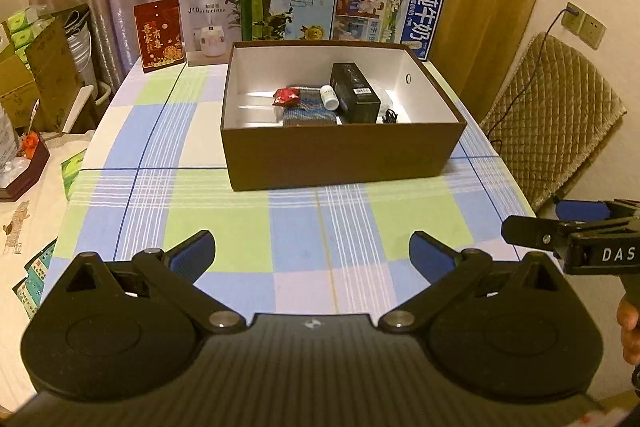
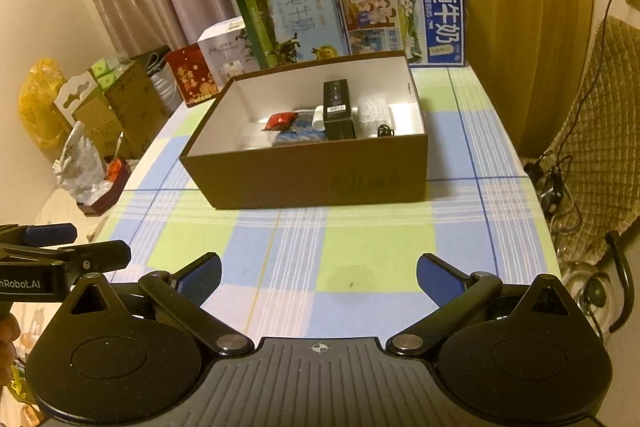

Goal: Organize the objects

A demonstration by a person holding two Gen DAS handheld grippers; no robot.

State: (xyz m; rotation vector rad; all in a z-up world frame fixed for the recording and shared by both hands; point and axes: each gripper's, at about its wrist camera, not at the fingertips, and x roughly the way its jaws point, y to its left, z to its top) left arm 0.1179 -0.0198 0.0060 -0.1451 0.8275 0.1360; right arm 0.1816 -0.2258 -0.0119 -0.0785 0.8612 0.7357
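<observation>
Hovering spread and empty, left hand-held gripper (image 1: pixel 310 253) and right hand-held gripper (image 2: pixel 318 277) face the brown box (image 1: pixel 340 155) mid-surface (image 1: pixel 240 227), items already inside, so a sloppy reach could shove it.

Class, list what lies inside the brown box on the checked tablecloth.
Inside the brown box: a red packet, a blue-grey cloth, a white bottle, a black box and a dark cable. The near wall hides the floor just behind it.
</observation>
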